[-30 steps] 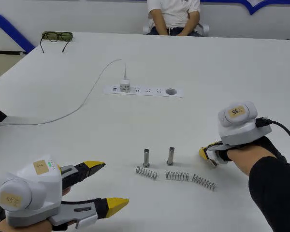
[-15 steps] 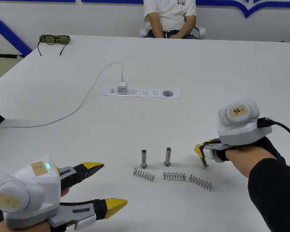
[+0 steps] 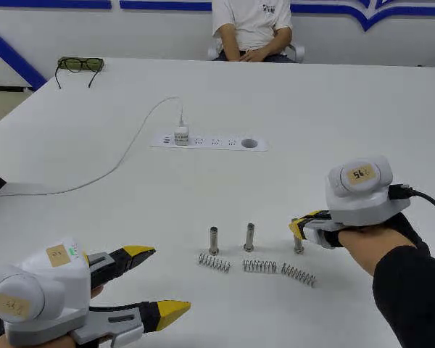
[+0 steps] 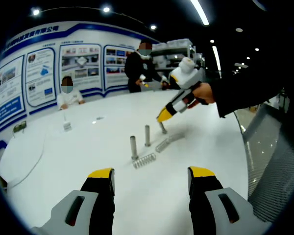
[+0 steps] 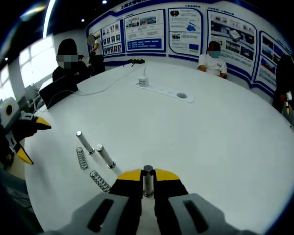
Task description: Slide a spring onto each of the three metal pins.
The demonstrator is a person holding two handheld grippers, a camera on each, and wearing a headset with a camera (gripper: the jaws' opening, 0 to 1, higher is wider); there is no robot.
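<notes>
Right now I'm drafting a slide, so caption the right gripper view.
Right gripper shut on a metal pin, two more pins standing beside loose springs on the white table.

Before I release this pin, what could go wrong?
The pin clamped in the right gripper may tip as the jaws open, since nothing else holds it upright. If it falls, it could roll onto the nearest spring or knock the neighbouring pin.
</notes>
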